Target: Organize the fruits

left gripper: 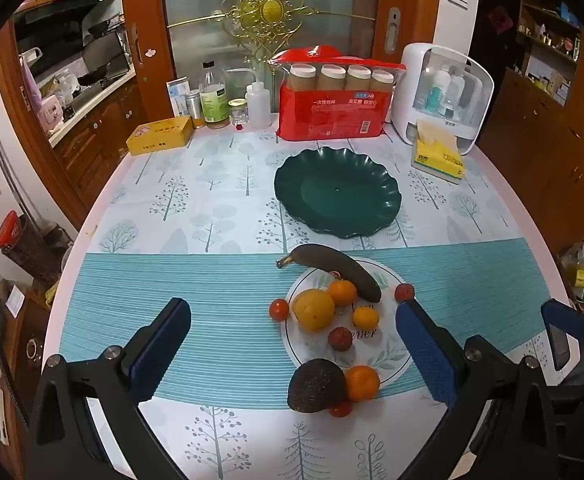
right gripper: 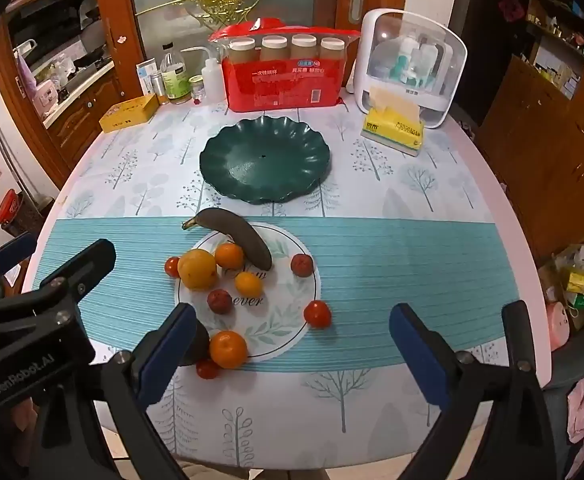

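Trees are printed on the round table's cloth (left gripper: 220, 184), and a striped blue mat (left gripper: 212, 300) lies across it. On the mat sits a white plate (right gripper: 284, 312) with fruit: a dark banana (left gripper: 341, 270), a big yellow orange (left gripper: 313, 309), small tangerines, an avocado (left gripper: 315, 385) and little red tomatoes. A green dish (left gripper: 337, 192) with nothing in it stands farther back, well apart from the fruit. The left gripper (left gripper: 292, 354) hangs near the fruit, jaws wide apart, holding nothing. The right gripper (right gripper: 292, 354) does the same.
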Demonstrator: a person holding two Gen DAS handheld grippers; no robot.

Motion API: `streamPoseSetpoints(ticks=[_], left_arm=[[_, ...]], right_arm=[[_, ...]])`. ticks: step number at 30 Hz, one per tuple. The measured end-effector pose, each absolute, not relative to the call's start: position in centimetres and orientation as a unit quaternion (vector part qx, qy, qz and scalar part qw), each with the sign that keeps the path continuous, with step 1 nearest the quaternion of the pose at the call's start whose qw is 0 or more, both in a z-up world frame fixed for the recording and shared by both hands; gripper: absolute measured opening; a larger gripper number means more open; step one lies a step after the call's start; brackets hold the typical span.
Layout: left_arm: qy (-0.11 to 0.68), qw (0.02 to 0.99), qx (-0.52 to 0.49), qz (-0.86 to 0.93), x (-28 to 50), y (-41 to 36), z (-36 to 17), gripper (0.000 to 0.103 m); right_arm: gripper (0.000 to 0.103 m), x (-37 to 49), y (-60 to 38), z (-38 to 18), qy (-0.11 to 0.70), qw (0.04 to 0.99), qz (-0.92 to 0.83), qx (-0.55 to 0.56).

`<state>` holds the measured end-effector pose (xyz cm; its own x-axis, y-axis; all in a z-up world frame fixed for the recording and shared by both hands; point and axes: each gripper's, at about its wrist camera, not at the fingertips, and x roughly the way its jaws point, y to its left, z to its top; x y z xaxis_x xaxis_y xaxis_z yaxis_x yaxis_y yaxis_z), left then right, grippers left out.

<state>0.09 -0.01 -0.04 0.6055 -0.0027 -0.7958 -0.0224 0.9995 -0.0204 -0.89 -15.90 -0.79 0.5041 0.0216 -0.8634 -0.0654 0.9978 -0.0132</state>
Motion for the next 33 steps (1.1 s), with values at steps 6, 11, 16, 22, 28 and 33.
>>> streamPoseSetpoints(ticks=[6,11,16,22,28,33], left_arm=[[0.43,0.902,-0.008,0.02,-0.5,-0.8,-0.1,0.102],[0.433,0.901,-0.012,0.031,-0.6,-0.5,0.0,0.102],[0.437,0.898,-0.017,0.043,-0.6,-0.2,0.0,0.102],[0.432,0.9,-0.019,0.049,-1.0,-0.3,0.2,0.102],[0.433,0.9,-0.017,0.053,-1.0,-0.5,0.4,0.102],[0.433,0.9,-0.017,0.056,-1.2,-0.5,0.4,0.102]], right_arm=[[0.098,-0.8,-15.9,-1.1,0.501,0.865,0.028,-0.011],[0.098,-0.3,-17.2,-0.4,0.507,0.861,0.029,-0.001],[0.098,-0.6,-17.5,-0.9,0.5,0.865,0.031,-0.003],[0.098,-0.7,-17.7,-0.6,0.492,0.87,0.031,-0.011],[0.098,-0.8,-17.9,-0.6,0.493,0.87,0.032,-0.007],[0.098,-1.1,-18.7,-0.6,0.491,0.87,0.029,0.006]])
